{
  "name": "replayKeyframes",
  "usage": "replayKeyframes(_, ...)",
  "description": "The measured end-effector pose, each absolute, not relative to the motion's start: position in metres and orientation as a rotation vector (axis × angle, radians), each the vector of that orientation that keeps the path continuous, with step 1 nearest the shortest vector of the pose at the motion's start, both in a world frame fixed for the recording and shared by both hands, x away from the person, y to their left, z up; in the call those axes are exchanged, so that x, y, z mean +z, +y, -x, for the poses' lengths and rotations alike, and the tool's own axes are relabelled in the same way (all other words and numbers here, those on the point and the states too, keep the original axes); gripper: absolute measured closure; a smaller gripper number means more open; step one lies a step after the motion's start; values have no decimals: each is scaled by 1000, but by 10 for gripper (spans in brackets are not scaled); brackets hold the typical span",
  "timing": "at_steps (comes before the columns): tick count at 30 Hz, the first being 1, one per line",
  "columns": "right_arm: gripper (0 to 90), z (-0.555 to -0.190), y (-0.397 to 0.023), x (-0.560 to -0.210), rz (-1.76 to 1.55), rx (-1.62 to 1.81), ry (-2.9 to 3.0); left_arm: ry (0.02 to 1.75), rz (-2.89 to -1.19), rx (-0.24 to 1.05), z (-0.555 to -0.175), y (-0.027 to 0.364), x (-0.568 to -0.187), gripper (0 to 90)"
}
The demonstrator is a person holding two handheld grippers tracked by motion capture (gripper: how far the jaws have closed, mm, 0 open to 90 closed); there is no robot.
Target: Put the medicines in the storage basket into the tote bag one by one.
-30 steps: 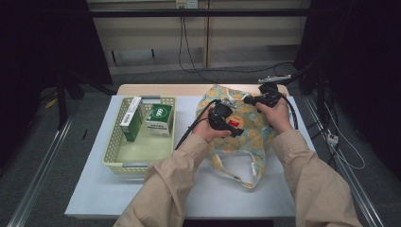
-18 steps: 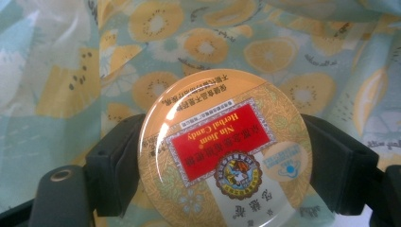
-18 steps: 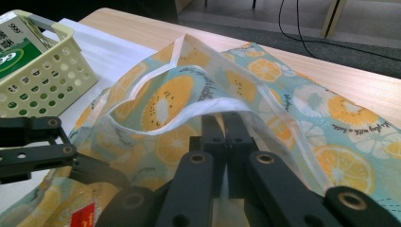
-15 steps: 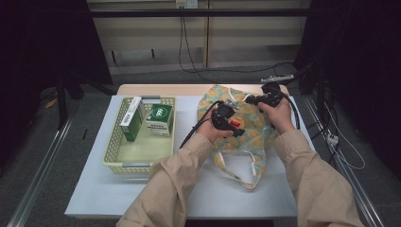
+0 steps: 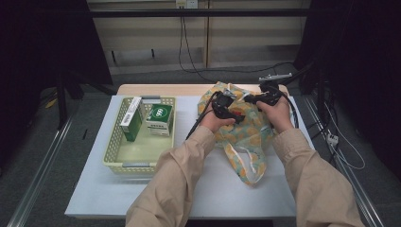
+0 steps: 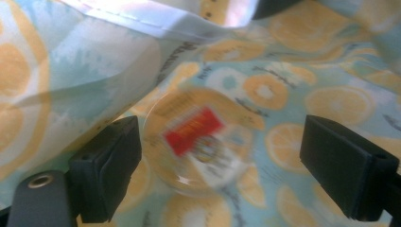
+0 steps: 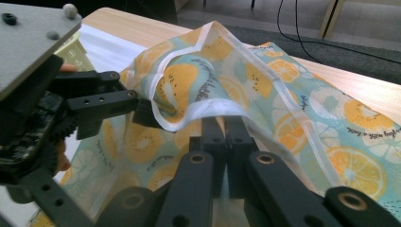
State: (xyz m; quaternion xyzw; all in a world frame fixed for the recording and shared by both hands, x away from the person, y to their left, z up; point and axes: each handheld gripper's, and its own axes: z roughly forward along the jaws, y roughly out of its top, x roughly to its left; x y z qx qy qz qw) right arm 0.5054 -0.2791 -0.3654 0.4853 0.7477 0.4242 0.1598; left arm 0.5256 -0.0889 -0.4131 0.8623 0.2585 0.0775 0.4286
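A fabric bag [image 5: 246, 137] printed with orange slices lies on the white table [image 5: 189, 189]. My right gripper [image 7: 222, 127] is shut on the bag's white-hemmed rim [image 7: 208, 109] and holds the mouth up. My left gripper [image 5: 226, 106] reaches into that mouth. In the left gripper view a round clear container [image 6: 198, 142] with a red label lies on the bag's lining [image 6: 71, 80], between my left gripper's [image 6: 220, 161] jaws. Those jaws have just been opening and stand wide, with a clear gap on the right side of the container.
A pale yellow basket [image 5: 142, 156] sits left of the bag with two green-and-white boxes [image 5: 159, 118] at its far end. Cables run along the floor beyond the table. A metal rail [image 5: 42, 165] lies on the floor at the left.
My left hand has moved a little to the right and deeper into the bag's mouth. The right hand has kept still on the rim.
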Motion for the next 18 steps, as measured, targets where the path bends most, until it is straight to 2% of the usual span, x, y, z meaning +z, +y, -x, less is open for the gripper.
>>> replayKeyframes(5, 900, -502, -277, -367, -1389, 1205, 2145, 584, -2202, 182, -512, -80, -399, 120)
replayKeyframes(11, 900, -496, -272, -365, -1375, 1205, 2147, 598, -2186, 181, -499, -59, -386, 120)
replayKeyframes(14, 900, -493, -272, -366, -1377, 1202, 2149, 600, -2204, 232, -490, -49, -378, 120)
replayKeyframes(15, 900, -491, -272, -367, -1379, 1200, 2147, 575, -2194, 187, -488, -45, -376, 120)
replayKeyframes(18, 900, -487, -272, -370, -1381, 1204, 2149, 574, -2187, 181, -481, -33, -369, 112)
